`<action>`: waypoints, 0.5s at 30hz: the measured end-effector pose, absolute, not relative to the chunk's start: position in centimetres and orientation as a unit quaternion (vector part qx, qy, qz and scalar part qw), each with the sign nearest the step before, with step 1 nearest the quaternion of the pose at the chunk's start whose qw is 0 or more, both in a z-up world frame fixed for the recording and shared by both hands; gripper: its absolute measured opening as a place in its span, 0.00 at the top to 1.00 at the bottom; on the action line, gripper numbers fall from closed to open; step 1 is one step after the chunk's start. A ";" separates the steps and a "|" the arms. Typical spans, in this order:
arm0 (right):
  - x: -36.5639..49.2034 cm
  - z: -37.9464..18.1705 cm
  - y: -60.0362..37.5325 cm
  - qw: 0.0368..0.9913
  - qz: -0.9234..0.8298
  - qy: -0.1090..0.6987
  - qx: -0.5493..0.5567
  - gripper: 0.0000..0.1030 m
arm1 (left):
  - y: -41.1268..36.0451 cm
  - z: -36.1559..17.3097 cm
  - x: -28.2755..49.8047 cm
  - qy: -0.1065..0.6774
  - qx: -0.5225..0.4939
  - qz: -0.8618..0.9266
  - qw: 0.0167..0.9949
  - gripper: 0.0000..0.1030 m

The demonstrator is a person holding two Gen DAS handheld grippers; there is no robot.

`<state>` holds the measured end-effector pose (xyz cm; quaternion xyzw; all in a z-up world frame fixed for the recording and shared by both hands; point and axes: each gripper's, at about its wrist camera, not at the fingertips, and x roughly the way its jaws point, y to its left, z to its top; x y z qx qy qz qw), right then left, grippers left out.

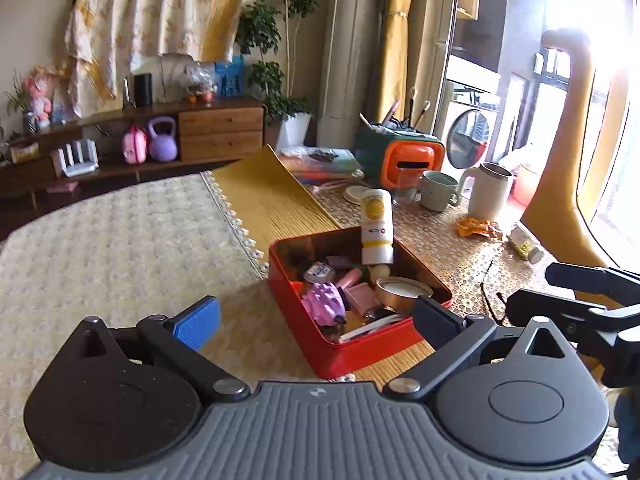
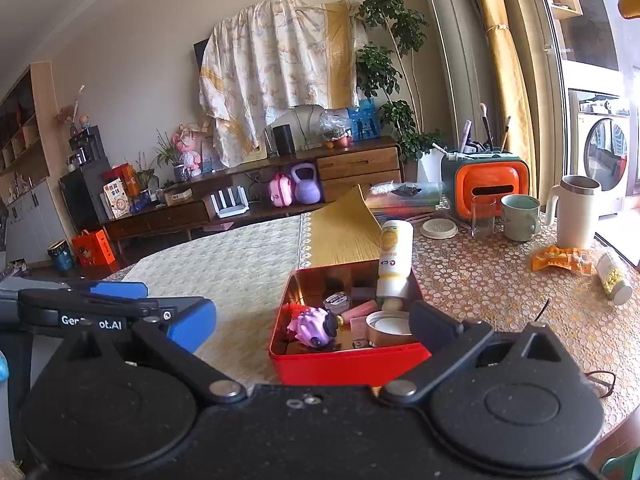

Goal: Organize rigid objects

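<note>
A red tin box [image 1: 340,356] [image 2: 348,364] sits on the table where the cream cloth meets the wood. In it a white and yellow bottle [image 1: 376,228] [image 2: 394,256] leans on the far wall. A purple spiky toy [image 1: 324,304] [image 2: 314,326], a gold-rimmed round tin [image 1: 402,290] [image 2: 386,324], a small jar [image 1: 319,272] and pink items lie inside. My left gripper [image 1: 316,320] stands open just short of the box, holding nothing. My right gripper [image 2: 312,322] is open too, with nothing held. Each gripper shows at the edge of the other's view.
Behind the box stand an orange and green organiser [image 1: 400,156], a glass, a green mug [image 1: 438,190] and a white jug [image 1: 490,190]. An orange wrapper [image 1: 478,228] and a lying pill bottle [image 1: 526,244] are at the right. A yellow chair back [image 1: 576,120] rises beyond.
</note>
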<state>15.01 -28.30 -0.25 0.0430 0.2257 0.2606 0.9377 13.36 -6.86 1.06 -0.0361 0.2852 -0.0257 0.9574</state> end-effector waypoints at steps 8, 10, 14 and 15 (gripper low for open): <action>14.4 -0.3 -28.3 0.939 0.256 0.226 0.051 0.00 | -7.2 1.2 12.8 0.285 -0.036 -0.033 0.957 0.00; 14.3 -0.3 -28.4 0.938 0.256 0.227 0.058 0.00 | -7.3 1.1 12.6 0.284 -0.033 -0.031 0.958 0.00; 14.1 -0.5 -28.3 0.937 0.254 0.231 0.058 0.00 | -7.3 1.1 12.5 0.284 -0.034 -0.026 0.958 0.00; 14.0 -0.5 -28.3 0.937 0.254 0.231 0.058 0.00 | -7.2 1.0 12.5 0.285 -0.036 -0.025 0.958 0.00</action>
